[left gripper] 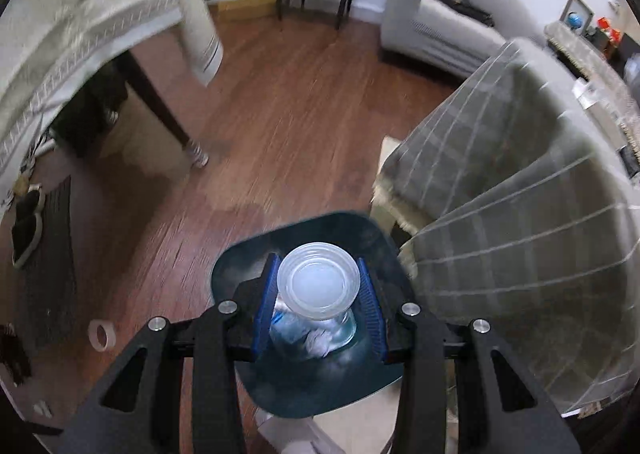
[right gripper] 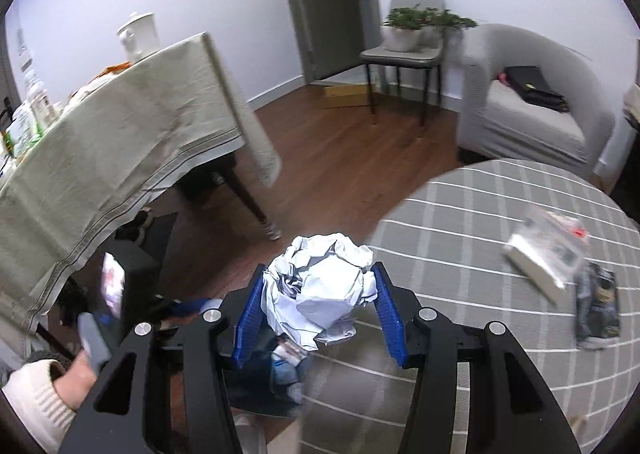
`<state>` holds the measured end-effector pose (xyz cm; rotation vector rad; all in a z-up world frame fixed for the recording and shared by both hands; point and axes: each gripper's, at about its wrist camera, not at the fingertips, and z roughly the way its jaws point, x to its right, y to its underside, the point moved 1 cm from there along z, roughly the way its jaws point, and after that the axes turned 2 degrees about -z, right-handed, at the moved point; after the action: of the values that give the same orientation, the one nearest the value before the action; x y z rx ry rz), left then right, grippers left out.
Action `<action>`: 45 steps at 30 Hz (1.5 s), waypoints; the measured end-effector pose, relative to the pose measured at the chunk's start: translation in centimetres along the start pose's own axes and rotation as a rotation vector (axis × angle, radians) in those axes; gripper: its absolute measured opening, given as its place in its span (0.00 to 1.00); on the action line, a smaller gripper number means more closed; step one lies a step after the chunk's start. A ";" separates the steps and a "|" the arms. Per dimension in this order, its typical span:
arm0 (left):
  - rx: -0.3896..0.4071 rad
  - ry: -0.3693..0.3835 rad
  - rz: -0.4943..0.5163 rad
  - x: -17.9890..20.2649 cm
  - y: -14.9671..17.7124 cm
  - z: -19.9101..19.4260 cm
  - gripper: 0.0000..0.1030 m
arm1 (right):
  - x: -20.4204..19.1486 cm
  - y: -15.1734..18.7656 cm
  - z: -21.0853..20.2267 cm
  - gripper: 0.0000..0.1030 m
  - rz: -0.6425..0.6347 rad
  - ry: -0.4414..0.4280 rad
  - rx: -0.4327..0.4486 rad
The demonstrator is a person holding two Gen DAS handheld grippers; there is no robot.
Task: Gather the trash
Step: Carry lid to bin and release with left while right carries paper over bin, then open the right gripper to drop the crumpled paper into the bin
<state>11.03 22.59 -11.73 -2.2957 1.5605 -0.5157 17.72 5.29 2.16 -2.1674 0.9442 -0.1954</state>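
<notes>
My left gripper (left gripper: 318, 288) is shut on a clear plastic cup (left gripper: 318, 278), seen bottom-first between the blue pads. It hangs right above a dark teal trash bin (left gripper: 344, 228) on the floor, which holds a bottle and crumpled paper. My right gripper (right gripper: 320, 294) is shut on a ball of crumpled white paper (right gripper: 320, 290), at the edge of the round table with the grey checked cloth (right gripper: 480, 254). The same bin (right gripper: 256, 394) shows dimly below that gripper. A hand in a cream sleeve (right gripper: 60, 386) holds the left gripper at the lower left.
A white packet (right gripper: 548, 250) and a dark wrapper (right gripper: 598, 310) lie on the round table. A dining table with a beige cloth (right gripper: 120, 142) stands to the left, a chair with a plant (right gripper: 404, 42) and a grey sofa (right gripper: 528, 102) behind. A tape roll (left gripper: 102, 334) lies on the wooden floor.
</notes>
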 end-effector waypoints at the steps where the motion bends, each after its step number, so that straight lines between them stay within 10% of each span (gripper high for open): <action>1: -0.015 -0.002 -0.004 -0.4 0.4 0.4 0.41 | -0.8 -0.1 0.4 0.51 -0.011 -0.008 -0.007; 16: -0.224 0.020 -0.007 -4.3 4.7 5.2 0.48 | -5.8 -1.4 5.3 0.51 -0.044 -0.068 -0.100; 28: -0.038 -0.014 -0.046 -7.7 2.1 -0.1 0.59 | -8.0 -0.4 9.1 0.51 -0.079 -0.047 -0.194; 45: 0.198 0.035 -0.118 -9.9 -2.4 -9.9 0.37 | -9.7 4.5 15.7 0.51 -0.169 -0.001 -0.375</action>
<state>5.02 32.09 -3.04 -2.2464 1.3301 -0.7102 14.60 19.02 -10.57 -2.5948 0.8494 -0.1037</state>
